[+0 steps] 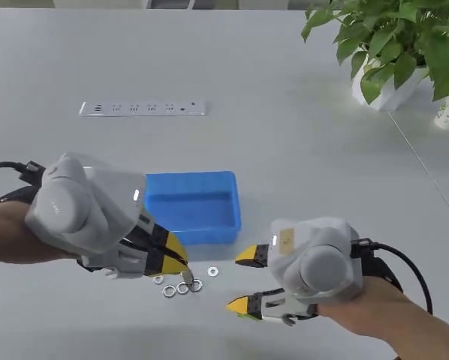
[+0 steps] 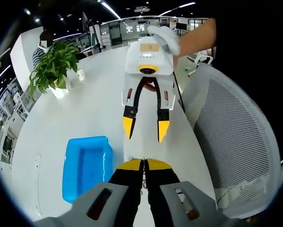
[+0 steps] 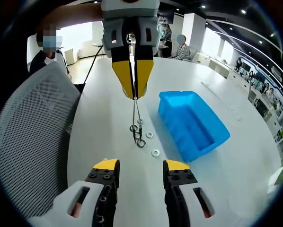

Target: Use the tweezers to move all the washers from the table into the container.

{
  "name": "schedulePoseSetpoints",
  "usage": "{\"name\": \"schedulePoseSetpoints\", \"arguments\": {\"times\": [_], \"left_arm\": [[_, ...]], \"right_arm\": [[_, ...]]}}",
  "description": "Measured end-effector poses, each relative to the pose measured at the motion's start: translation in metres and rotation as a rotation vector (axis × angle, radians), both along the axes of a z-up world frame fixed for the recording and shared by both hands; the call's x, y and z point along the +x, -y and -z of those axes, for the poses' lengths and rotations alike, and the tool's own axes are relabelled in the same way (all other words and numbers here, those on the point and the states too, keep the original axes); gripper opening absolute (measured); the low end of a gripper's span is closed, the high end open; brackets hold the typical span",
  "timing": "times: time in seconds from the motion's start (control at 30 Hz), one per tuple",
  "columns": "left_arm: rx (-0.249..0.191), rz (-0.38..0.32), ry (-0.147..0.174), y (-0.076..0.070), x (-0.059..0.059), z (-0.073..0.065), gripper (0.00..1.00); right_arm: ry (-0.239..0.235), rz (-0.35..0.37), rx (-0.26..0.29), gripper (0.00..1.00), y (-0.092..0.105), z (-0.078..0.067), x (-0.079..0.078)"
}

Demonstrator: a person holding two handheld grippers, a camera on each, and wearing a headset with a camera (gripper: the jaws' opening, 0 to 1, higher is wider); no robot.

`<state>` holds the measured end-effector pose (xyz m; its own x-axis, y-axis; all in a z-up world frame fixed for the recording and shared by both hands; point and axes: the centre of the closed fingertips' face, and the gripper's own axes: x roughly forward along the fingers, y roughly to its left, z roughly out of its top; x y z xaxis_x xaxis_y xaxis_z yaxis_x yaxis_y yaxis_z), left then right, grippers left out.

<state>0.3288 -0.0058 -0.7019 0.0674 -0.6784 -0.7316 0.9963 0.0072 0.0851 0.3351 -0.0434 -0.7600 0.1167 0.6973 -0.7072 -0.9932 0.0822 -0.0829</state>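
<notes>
Right gripper view: left gripper (image 3: 134, 92) fingers clenched on the tweezers (image 3: 135, 116), tips down among the washers (image 3: 141, 143) on the tabletop (image 3: 99, 127). Right gripper (image 3: 141, 165) fingers hang released, blue container (image 3: 193, 123) just ahead of them.

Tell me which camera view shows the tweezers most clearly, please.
The right gripper view: the tweezers extend full length from the left tool, tips among the washers. In the head view their tips peek from under that tool; in the left gripper view the shut jaws cover nearly all of them.
</notes>
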Motion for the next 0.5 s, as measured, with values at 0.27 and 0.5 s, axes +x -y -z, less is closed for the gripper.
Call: {"name": "schedulePoseSetpoints", "arguments": {"times": [0.27, 0.5], "left_arm": [[-0.009, -0.002, -0.015, 0.002, 0.003, 0.0, 0.05], [-0.01, -0.002, -0.019, 0.003, 0.005, 0.0, 0.05]], "right_arm": [[-0.001, 0.0, 0.004, 0.38, -0.001, 0.0, 0.0], [0.001, -0.02, 0.023, 0.37, -0.011, -0.003, 0.002]]}}
